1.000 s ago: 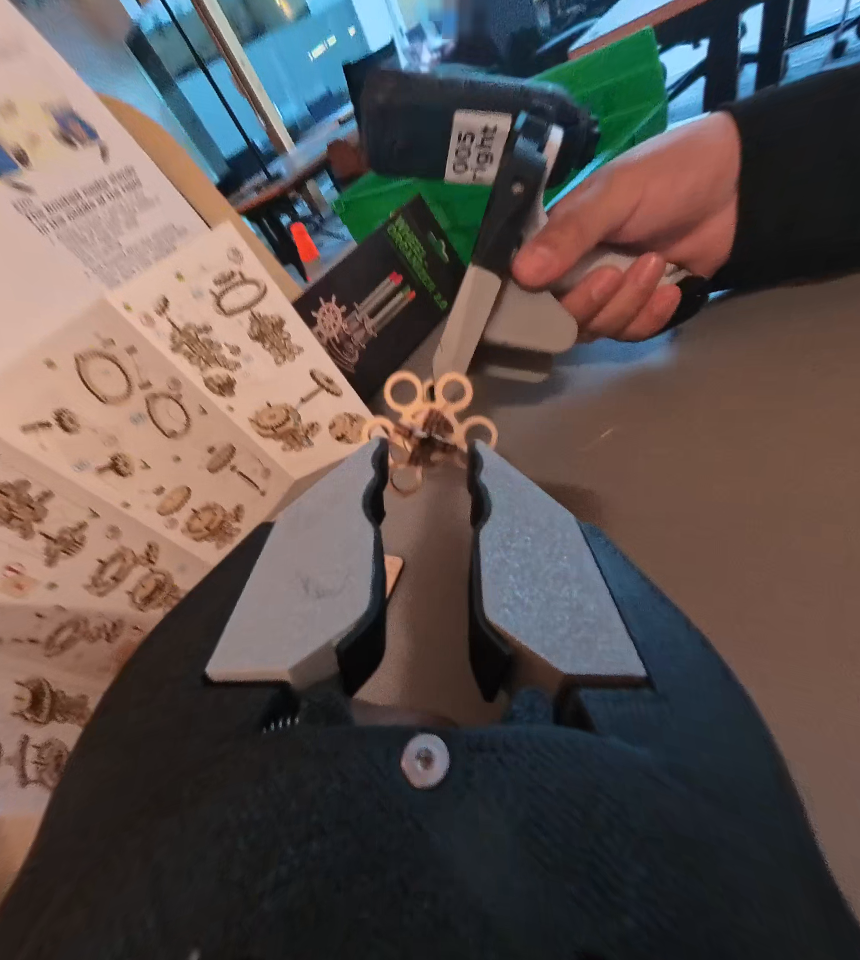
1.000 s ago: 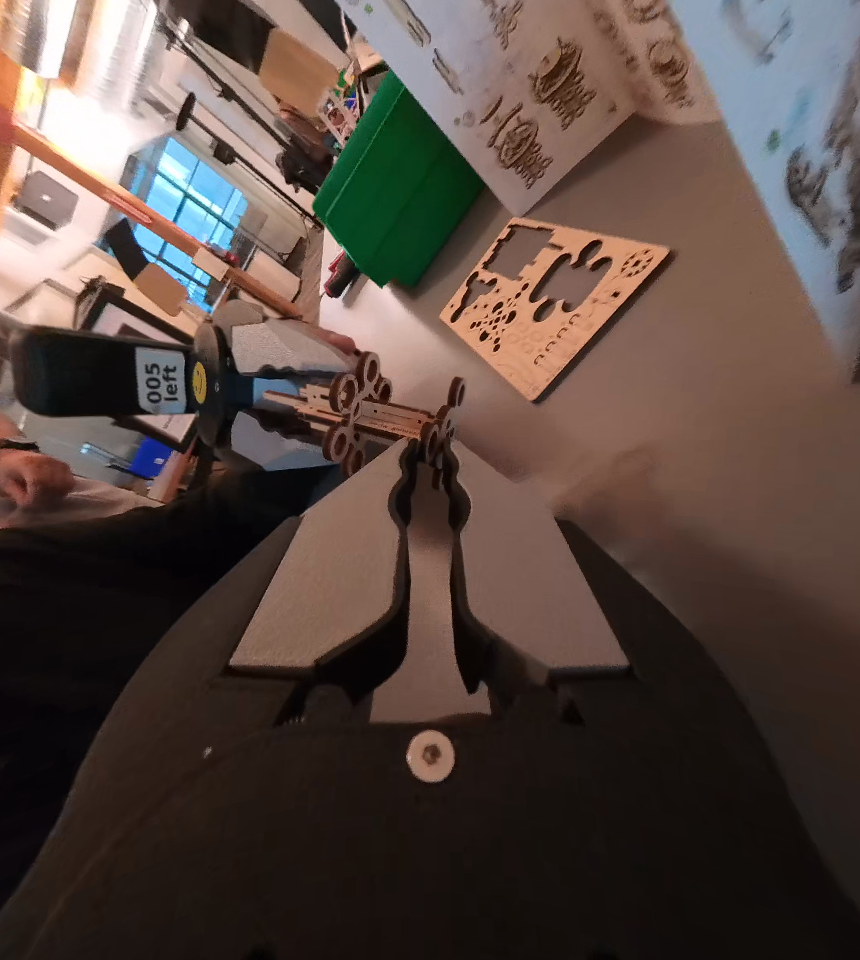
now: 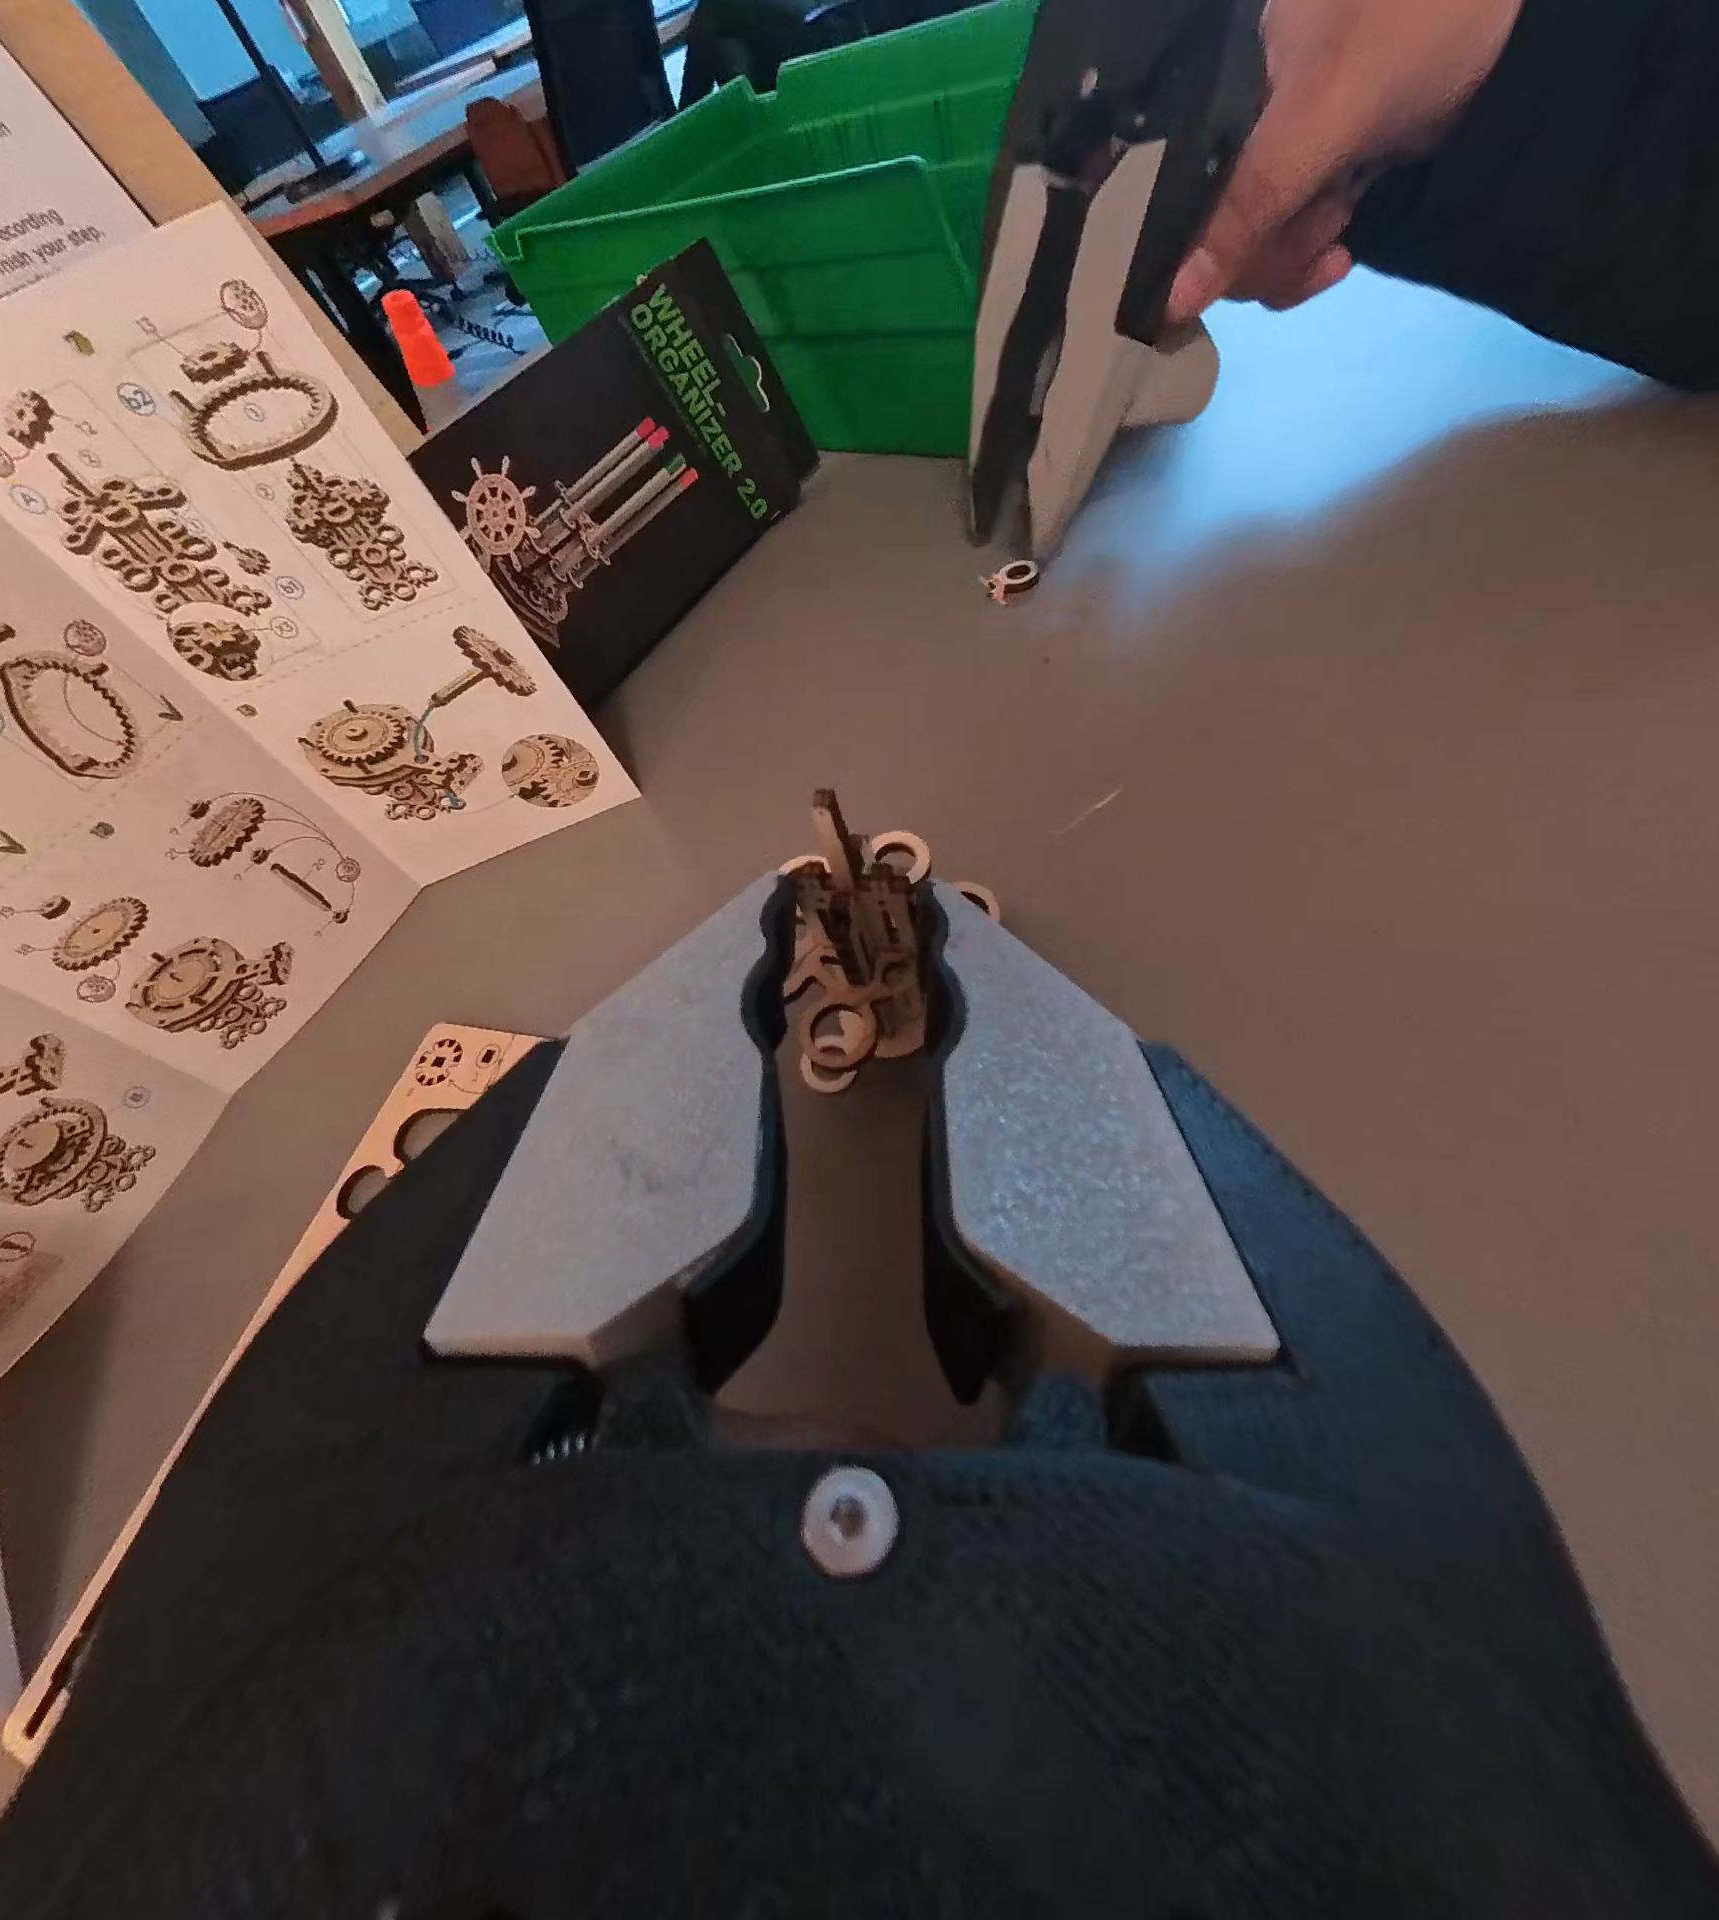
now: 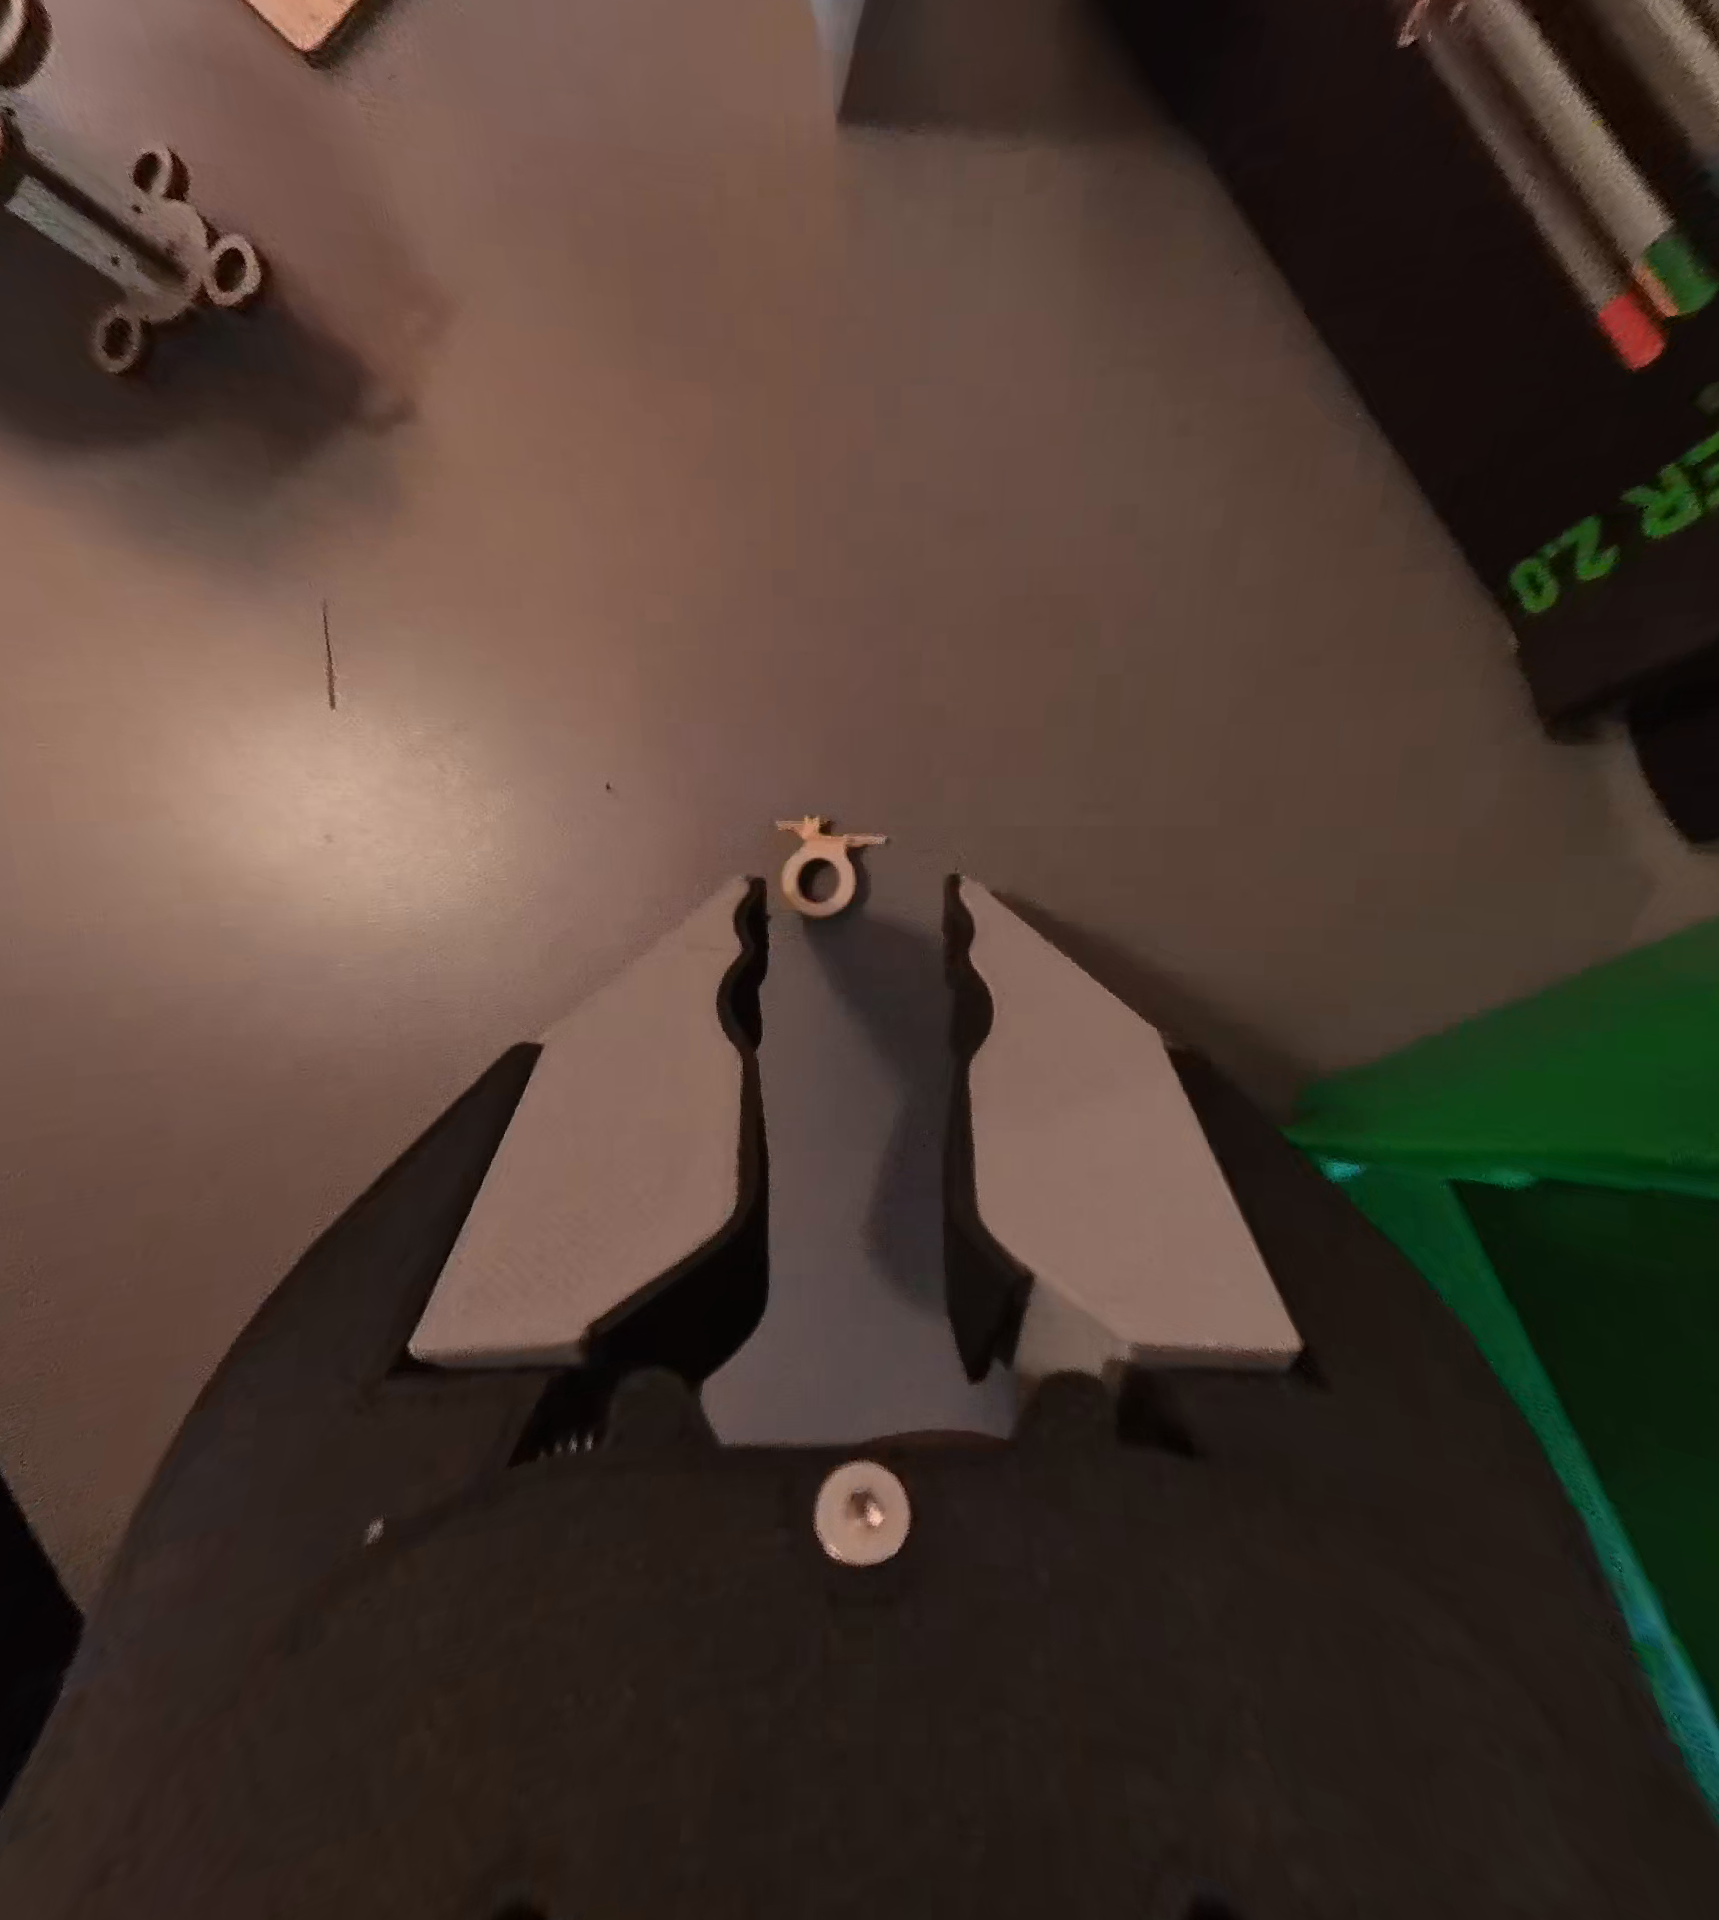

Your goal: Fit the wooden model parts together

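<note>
My left gripper (image 3: 855,914) is shut on a wooden assembly (image 3: 860,956) of slotted strips with ring-shaped ends, held above the grey table. The same assembly shows at the top left of the right wrist view (image 4: 138,239). A small loose wooden ring piece (image 4: 819,883) lies flat on the table just beyond my right gripper's tips. It also shows in the left wrist view (image 3: 1013,579). My right gripper (image 4: 855,894) is open and empty, pointing down at the table. In the left wrist view it (image 3: 1016,520) hangs just above the ring piece, held by a hand.
A folded instruction sheet (image 3: 159,644) stands at the left. A black product box (image 3: 626,468) leans behind it, with a green bin (image 3: 813,249) farther back and also at the right in the right wrist view (image 4: 1582,1143). A punched wooden sheet (image 3: 387,1143) lies under my left gripper. Tip to tip, the grippers are about 20 cm apart.
My right gripper has let go of the assembly, moved away toward the green bin and opened, now pointing down over a loose ring piece. My left gripper has turned with the assembly still in it.
</note>
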Tool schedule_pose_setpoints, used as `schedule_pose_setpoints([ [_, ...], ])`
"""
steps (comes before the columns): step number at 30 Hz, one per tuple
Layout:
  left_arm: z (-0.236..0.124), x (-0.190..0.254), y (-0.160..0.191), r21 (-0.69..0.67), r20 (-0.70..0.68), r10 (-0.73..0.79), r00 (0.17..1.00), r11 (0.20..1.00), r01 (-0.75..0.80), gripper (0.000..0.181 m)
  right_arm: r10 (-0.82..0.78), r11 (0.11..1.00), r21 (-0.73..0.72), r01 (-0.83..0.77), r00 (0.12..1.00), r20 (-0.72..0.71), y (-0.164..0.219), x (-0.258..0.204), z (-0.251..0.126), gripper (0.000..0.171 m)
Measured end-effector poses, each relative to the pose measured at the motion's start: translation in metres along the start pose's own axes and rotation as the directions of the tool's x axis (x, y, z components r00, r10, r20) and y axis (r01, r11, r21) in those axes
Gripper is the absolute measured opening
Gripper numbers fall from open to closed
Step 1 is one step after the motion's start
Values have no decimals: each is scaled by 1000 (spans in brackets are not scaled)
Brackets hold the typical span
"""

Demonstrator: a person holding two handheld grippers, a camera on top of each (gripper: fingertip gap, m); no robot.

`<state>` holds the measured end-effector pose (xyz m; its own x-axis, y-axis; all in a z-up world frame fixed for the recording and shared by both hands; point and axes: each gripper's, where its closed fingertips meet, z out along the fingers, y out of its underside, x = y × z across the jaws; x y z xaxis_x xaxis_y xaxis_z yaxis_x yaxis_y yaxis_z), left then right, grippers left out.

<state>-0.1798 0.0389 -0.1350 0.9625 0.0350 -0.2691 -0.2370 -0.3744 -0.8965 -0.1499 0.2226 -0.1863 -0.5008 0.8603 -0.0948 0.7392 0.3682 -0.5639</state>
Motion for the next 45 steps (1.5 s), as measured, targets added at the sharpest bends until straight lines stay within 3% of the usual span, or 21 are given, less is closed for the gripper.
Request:
schedule_pose_setpoints([
  [1,0,0,0,2,0,-3,1000,1000,3,19,-2,1000,-3,2,1000,16,0,-3,2,30],
  [8,0,0,-1,6,2,1,1000,1000,-1,19,-110,994,-35,108,993,-50,-4,-9,8,15],
  [12,-2,1,-5,31,-14,-20,1000,999,21,19,-135,949,291,118,990,38,-60,-35,-35,9],
  [14,-3,2,-5,34,-22,-23,999,999,24,19,-153,901,408,145,988,-14,-81,-34,-63,9],
  [16,-3,5,-7,42,-34,-20,999,999,22,19,-161,931,322,172,985,-61,-73,-25,-61,9],
  [20,-3,9,-9,55,-47,-14,999,998,17,20,-154,984,88,156,987,-38,-37,-18,-18,30],
  [21,-3,9,-9,50,-45,-11,999,999,13,20,-133,989,60,137,989,-69,-32,-11,-12,42],
  [24,-2,9,-8,49,-43,-9,999,999,11,19,-83,982,170,85,996,-16,-45,-16,-20,41],
  [30,-1,8,-7,40,-38,-12,999,999,14,20,-119,870,491,45,986,121,-81,-33,-71,31],
  [45,0,7,-7,36,-33,-14,999,999,15,20,-218,929,341,145,958,187,-53,-64,-21,31],
])
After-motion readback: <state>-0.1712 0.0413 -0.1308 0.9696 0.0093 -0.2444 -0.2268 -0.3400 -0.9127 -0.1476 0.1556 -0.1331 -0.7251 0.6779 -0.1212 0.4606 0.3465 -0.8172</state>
